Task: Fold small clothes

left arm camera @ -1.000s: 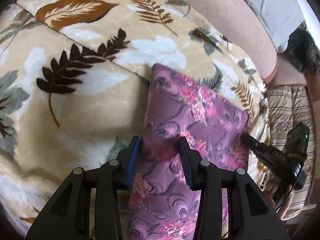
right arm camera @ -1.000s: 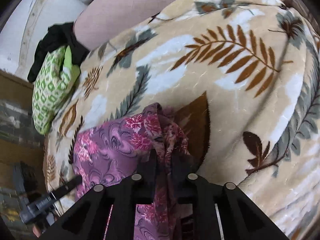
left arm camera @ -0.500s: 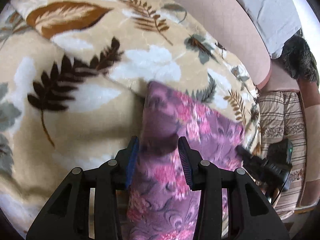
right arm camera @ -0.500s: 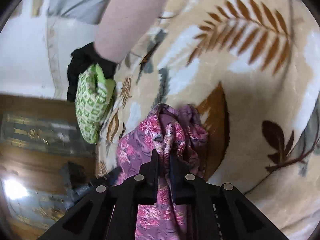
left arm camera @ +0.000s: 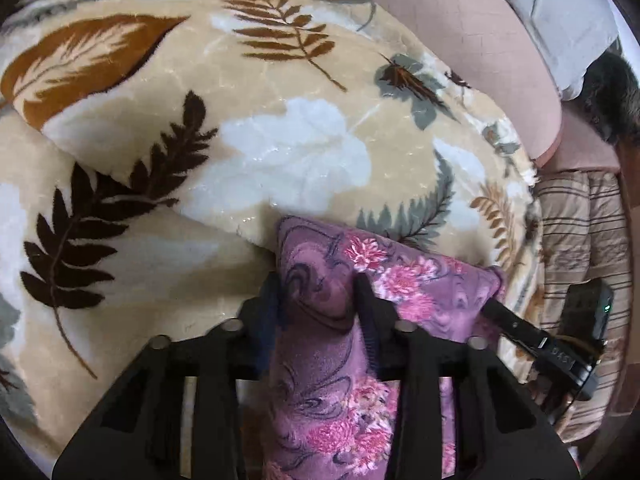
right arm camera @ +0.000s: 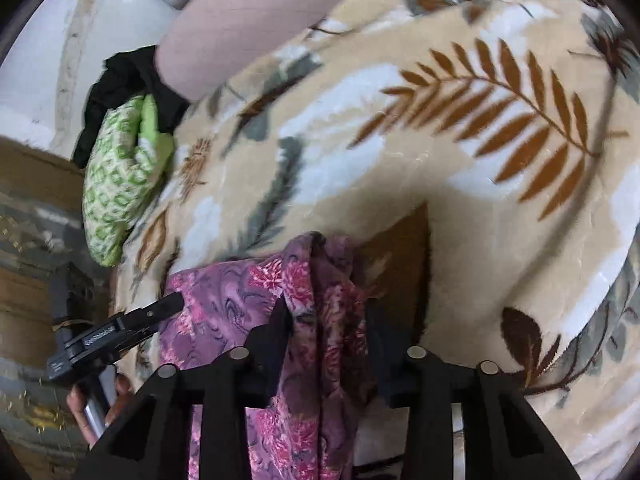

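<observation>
A purple garment with pink flowers (left arm camera: 404,284) lies folded on a beige leaf-print blanket (left arm camera: 280,152). My left gripper (left arm camera: 318,292) stands with its jaws apart around the garment's left edge; the cloth runs between the fingers. In the right wrist view the same garment (right arm camera: 224,300) is bunched at its right edge. My right gripper (right arm camera: 326,314) has its jaws apart, with the bunched cloth loose between them. Each gripper shows in the other's view: the right one (left arm camera: 520,328) and the left one (right arm camera: 120,328).
A green patterned cloth (right arm camera: 120,184) and a black cloth (right arm camera: 124,84) lie at the blanket's far left edge. A pink cushion (left arm camera: 460,32) backs the blanket. A striped bedcover (left arm camera: 580,248) lies beyond the blanket's right edge.
My right gripper's jaws have opened; they were shut on the bunched cloth before. The garment has moved lower and nearer. The left gripper's jaws stay about as far apart.
</observation>
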